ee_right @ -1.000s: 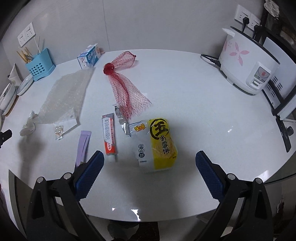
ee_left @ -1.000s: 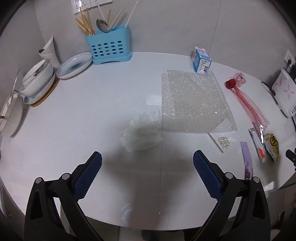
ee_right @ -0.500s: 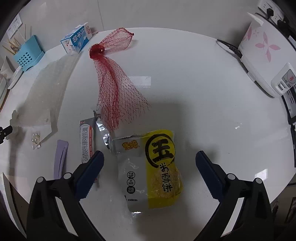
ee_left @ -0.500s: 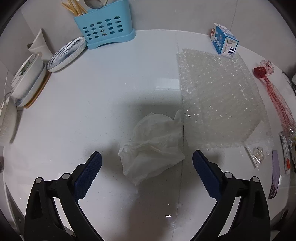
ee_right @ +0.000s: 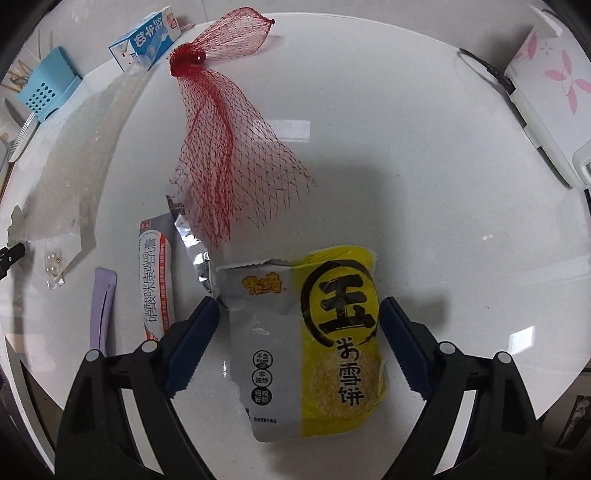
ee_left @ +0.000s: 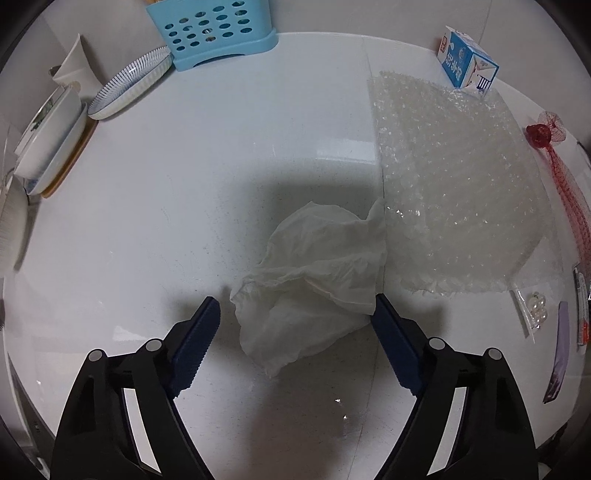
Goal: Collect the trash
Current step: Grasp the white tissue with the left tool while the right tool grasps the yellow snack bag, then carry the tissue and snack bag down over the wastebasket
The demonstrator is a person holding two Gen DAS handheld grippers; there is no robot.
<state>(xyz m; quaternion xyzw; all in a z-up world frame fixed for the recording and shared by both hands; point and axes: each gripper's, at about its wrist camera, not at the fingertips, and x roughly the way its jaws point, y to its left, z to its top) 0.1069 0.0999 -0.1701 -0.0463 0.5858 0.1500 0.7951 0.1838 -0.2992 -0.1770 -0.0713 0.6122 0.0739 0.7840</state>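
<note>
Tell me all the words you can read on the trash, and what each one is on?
"玉", "米雪饼": yellow and grey snack bag.
"非油炸": small circle on the same bag; its brand logo and other small print are too blurred.
"硝酸咪康唑乳膏": white tube.
Blue milk carton: big white characters, too distorted to read surely.

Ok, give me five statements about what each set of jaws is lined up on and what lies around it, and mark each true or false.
1. The crumpled white tissue lies between the left gripper jaws. True.
2. The tissue lies on top of the blue utensil caddy. False: it lies on the white table, beside the bubble wrap.
3. The right gripper straddles the yellow-and-grey snack bag. True.
4. The red mesh net is held in the right gripper. False: it lies on the table beyond the snack bag.
5. The milk carton stands at the bubble wrap's far edge. True.
</note>
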